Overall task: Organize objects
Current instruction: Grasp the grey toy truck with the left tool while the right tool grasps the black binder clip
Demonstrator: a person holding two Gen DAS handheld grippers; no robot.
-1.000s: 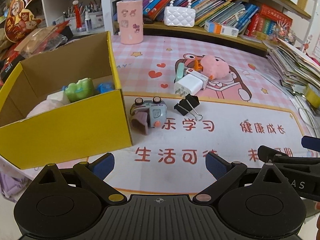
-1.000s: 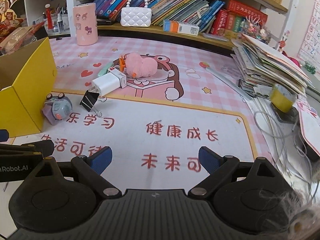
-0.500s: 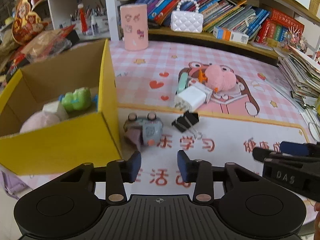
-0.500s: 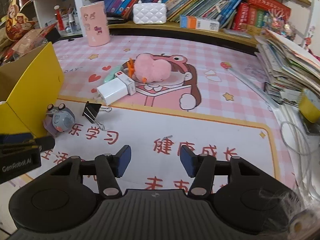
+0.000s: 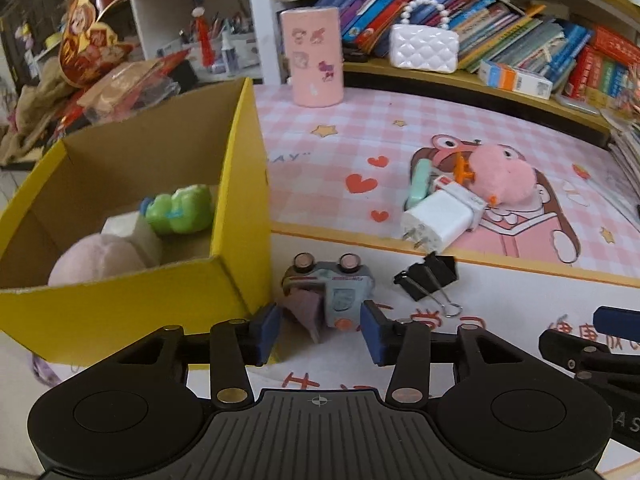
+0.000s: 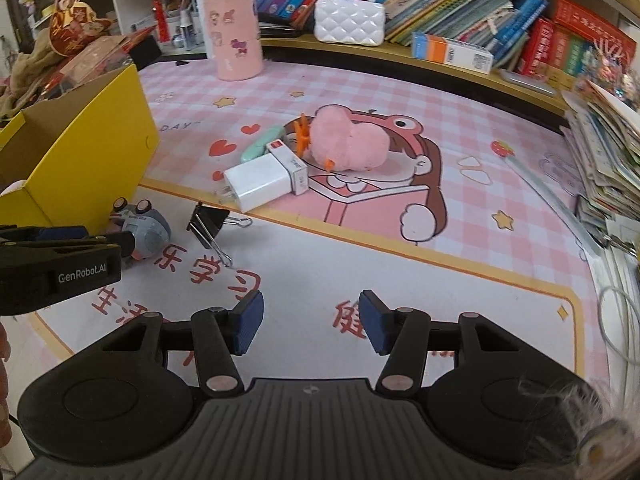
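Observation:
A small grey toy car point(image 5: 332, 292) lies on the mat beside the yellow cardboard box point(image 5: 132, 316). My left gripper point(image 5: 320, 330) is open, its blue pads on either side of the toy's near end. The toy also shows in the right wrist view point(image 6: 146, 230), partly behind the left gripper's fingers point(image 6: 60, 248). My right gripper point(image 6: 310, 322) is open and empty over the white part of the mat. A black binder clip point(image 5: 426, 280), a white charger point(image 5: 436, 218), a mint case point(image 5: 418, 184) and a pink plush point(image 5: 500, 174) lie beyond.
The box holds a green toy point(image 5: 180, 208), a white block point(image 5: 132, 230) and a pale plush point(image 5: 96, 264). A pink cylinder point(image 5: 316, 58) and a white purse point(image 5: 424, 46) stand at the back by the bookshelf. A paper stack point(image 6: 604, 156) lies at the right.
My left gripper moved forward to the toy car and its jaws now bracket it. My right gripper moved forward and its jaws opened slightly wider than half a second ago.

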